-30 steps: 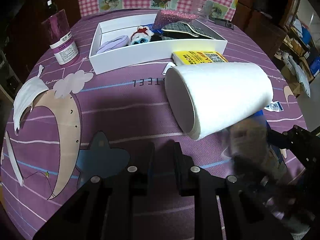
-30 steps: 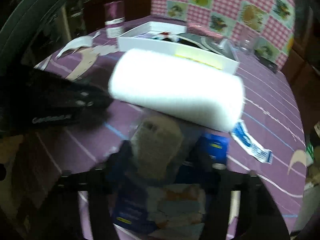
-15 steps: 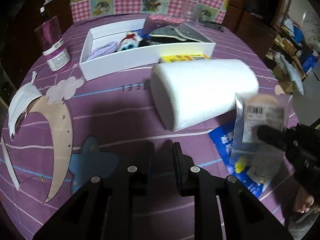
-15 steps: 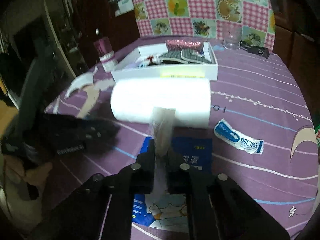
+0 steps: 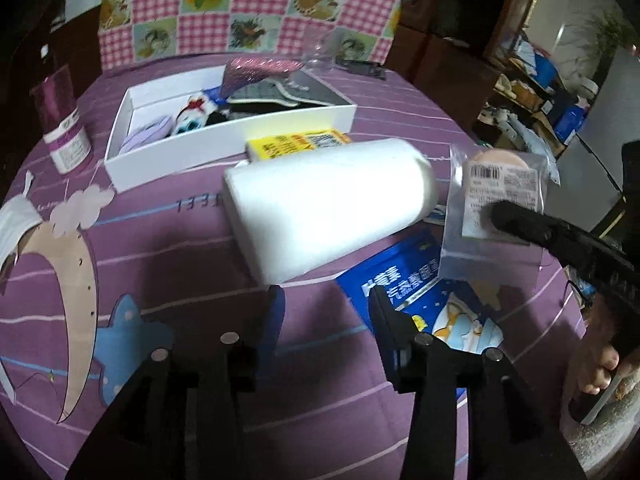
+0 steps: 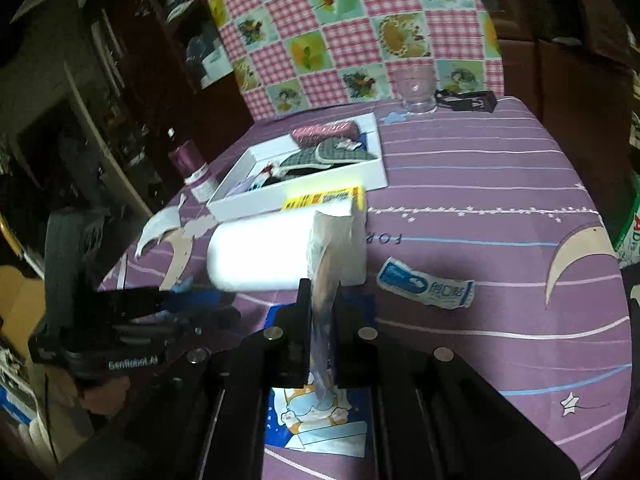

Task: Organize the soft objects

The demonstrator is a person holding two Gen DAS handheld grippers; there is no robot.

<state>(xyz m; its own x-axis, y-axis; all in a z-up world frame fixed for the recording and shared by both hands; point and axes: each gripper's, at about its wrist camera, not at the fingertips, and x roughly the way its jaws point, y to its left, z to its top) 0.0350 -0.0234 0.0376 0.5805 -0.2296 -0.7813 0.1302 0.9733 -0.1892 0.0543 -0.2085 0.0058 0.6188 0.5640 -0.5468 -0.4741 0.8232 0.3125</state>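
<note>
Right fingers (image 6: 322,304) pinch a clear puff packet (image 5: 496,208) edge-on and hold it in the air, above the blue pouch (image 5: 416,292) and just beside the white foam roll (image 5: 328,208) lying on the purple tabletop (image 5: 180,240). Left fingers (image 5: 324,320) stand spread apart with nothing between them. Farther back, a white box (image 5: 224,148) holds a small doll (image 5: 192,116), lilac fabric, a checked piece and a glittery pink pouch (image 5: 256,70). Under these, the box's other contents are hard to make out. Behind the roll, a yellow pack (image 5: 296,144) is partly hidden.
</note>
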